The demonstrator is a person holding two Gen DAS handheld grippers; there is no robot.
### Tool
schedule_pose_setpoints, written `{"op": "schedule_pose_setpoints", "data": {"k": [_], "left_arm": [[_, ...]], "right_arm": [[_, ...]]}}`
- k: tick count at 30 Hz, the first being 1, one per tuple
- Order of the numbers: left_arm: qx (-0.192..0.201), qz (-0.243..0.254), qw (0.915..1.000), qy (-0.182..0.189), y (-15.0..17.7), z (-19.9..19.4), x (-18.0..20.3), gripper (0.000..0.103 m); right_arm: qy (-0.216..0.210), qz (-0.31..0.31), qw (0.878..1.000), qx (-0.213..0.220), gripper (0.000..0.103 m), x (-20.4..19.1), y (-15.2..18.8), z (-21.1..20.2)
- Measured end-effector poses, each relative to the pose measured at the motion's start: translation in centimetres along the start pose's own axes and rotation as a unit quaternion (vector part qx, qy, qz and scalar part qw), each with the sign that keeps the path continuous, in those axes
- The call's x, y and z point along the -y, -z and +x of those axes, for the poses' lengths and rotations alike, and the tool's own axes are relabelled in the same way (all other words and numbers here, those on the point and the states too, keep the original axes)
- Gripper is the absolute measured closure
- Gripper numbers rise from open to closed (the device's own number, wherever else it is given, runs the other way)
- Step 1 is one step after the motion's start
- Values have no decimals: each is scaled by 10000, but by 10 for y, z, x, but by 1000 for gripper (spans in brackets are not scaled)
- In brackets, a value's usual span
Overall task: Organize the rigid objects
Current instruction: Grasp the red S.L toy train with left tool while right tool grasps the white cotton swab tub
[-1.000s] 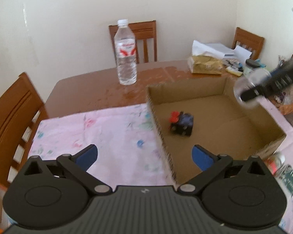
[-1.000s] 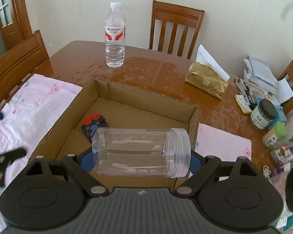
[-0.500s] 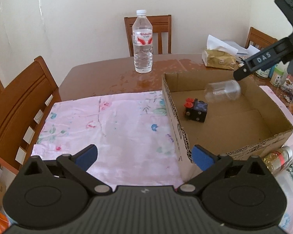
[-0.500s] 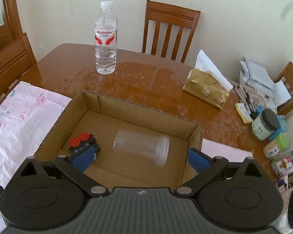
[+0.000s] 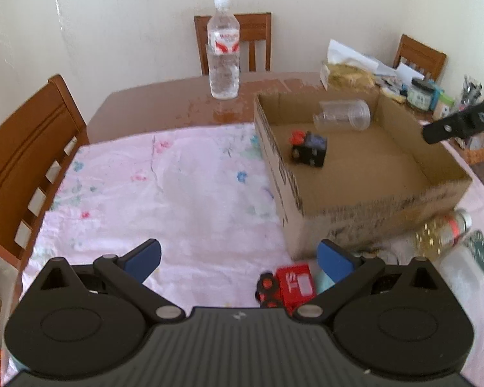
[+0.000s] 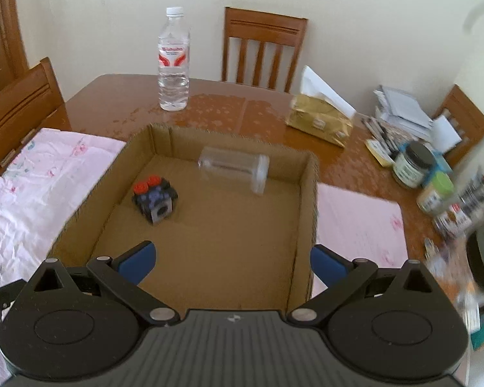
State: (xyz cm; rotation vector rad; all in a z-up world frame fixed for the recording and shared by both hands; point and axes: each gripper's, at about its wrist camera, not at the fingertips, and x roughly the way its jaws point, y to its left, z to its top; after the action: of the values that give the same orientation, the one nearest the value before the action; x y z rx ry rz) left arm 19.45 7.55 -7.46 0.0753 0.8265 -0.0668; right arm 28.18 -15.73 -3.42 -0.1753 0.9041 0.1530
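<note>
**Clear jar on its side in the box, both grippers wide apart**

The brown wooden surface [image 6: 235, 109] fills most of both views, with 3 wooden chairs around it. A pink flowered cloth [image 5: 164, 193] covers its near part. On the cloth stands an open cardboard box [image 6: 309, 200], the largest of the task's things, with low walls and a bare floor.

Inside the box, a clear plastic jar [image 6: 234, 169] lies on its side against the far wall, its wide mouth toward the right of the right wrist view. Near the left wall, well apart from the jar, sits a small black toy block [image 6: 155, 199] with 2 red knobs on top.

Outside the box, just beside its near corner, a red toy truck [image 5: 288, 285] rests on the cloth, between the fingers of the left gripper [image 5: 238, 258]. That gripper's blue pads are spread wide and touch nothing. 2 small jars lie on their sides to the right of the truck, too blurred to tell more.

The right gripper [image 6: 230, 261] hangs over the near edge of the box; its jaws have just been opening and now stand at their widest with nothing between them.

A water bottle [image 6: 173, 61] stands upright beyond the box. A gold packet [image 6: 319, 119], papers and small jars crowd the far right corner
</note>
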Motion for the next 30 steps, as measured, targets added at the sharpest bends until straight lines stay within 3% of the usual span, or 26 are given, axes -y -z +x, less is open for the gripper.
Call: {"op": "schedule_pose_setpoints", "data": {"k": [6,11,19,30], "left_arm": [[-314,31,9994,157,22,-3,5,1],[-421,14,9991,64,32,-7,11,1],[-573,-128,9981,-180,37,-15,25,1],[-694,-210,9973,-105,39,-9,32,1]], "right_arm": [[139,147,9996,-200,0,0,41,-11],[201,151,9989,-392,0,5,66,-12],[-125,194,9981,-564,0,10,103,-13],[96,20,9952,-974,0,13,126,8]]}}
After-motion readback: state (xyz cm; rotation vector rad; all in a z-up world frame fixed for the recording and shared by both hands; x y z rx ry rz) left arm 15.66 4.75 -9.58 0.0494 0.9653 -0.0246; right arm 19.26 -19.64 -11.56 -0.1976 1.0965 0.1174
